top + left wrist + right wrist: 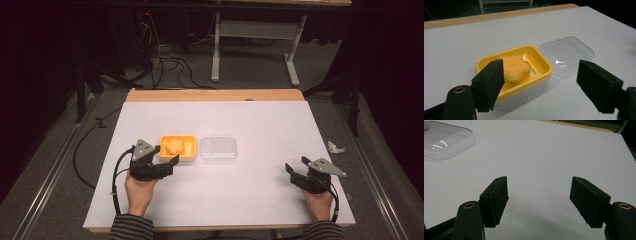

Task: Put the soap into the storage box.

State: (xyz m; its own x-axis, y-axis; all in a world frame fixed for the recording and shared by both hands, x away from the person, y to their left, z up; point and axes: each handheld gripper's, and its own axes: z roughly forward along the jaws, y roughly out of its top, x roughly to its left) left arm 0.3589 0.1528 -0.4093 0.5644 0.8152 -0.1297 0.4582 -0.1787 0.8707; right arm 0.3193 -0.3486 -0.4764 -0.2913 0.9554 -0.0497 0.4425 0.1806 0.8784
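**Left gripper at the soap dish, right gripper waiting apart**

A yellow soap dish [177, 148] sits left of centre on the white table [250, 120], with an orange flower-shaped soap [174, 145] lying inside it. Just to its right, touching or nearly touching the dish's side, a clear plastic lid [218, 149] lies flat on the table.

The left gripper [166, 155] is held close against the near left corner of the dish, its jaws spread wide and holding nothing. In the left gripper view the soap dish [537, 60] stands between and just beyond the two jaws; the left jaw overlaps the near left side of the soap [515, 68], but whether it touches the dish rim cannot be told. The lid [567, 53] shows behind the right jaw.

The right gripper [296, 168] is held low over the table near the right front edge, well apart from the dish and the lid. Its jaws are also wide apart and empty. In the right gripper view bare table lies between them, and a corner of the lid [445, 141] shows far off at the upper left.

A crumpled scrap of paper [335, 147] lies on the floor beside the table's right edge.
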